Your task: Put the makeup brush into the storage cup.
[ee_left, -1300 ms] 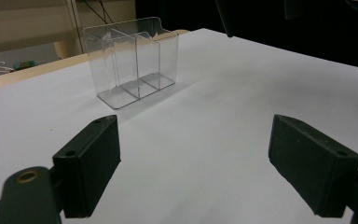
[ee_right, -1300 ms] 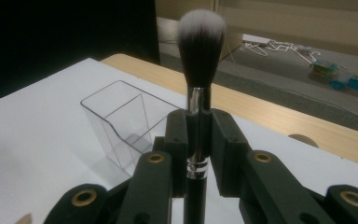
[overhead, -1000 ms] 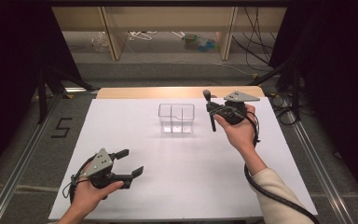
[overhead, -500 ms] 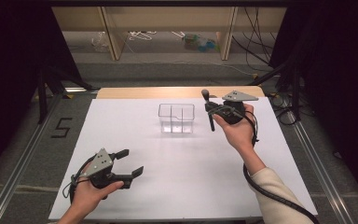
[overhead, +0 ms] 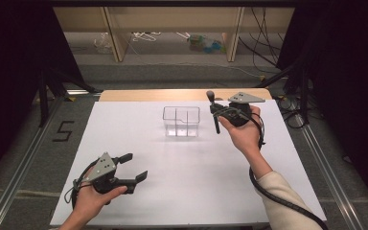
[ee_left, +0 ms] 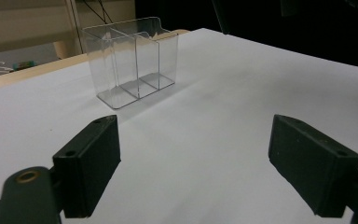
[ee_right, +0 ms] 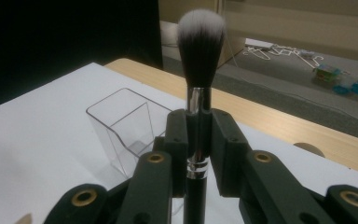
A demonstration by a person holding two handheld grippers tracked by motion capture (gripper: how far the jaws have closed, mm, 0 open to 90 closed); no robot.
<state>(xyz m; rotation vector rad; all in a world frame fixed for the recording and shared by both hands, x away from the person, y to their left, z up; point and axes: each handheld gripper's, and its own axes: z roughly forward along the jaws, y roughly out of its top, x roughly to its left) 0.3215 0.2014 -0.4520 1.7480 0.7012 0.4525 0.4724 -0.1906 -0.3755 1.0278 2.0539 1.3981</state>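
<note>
1. Two jaws of the right gripper (ee_right: 198,154) are clamped on a makeup brush (ee_right: 199,56), bristles up, just right of the clear organizer (overhead: 181,120)
2. Best lower it handle-first into a compartment, keeping it upright
3. Left gripper (overhead: 133,167) rests wide open and empty on the desk (overhead: 182,187)
4. Nothing has shifted since a second ago

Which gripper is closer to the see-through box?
Right. The right gripper, holding a makeup brush, sits just beside the clear box. The left gripper is far off at the table's near edge, jaws open.
</note>
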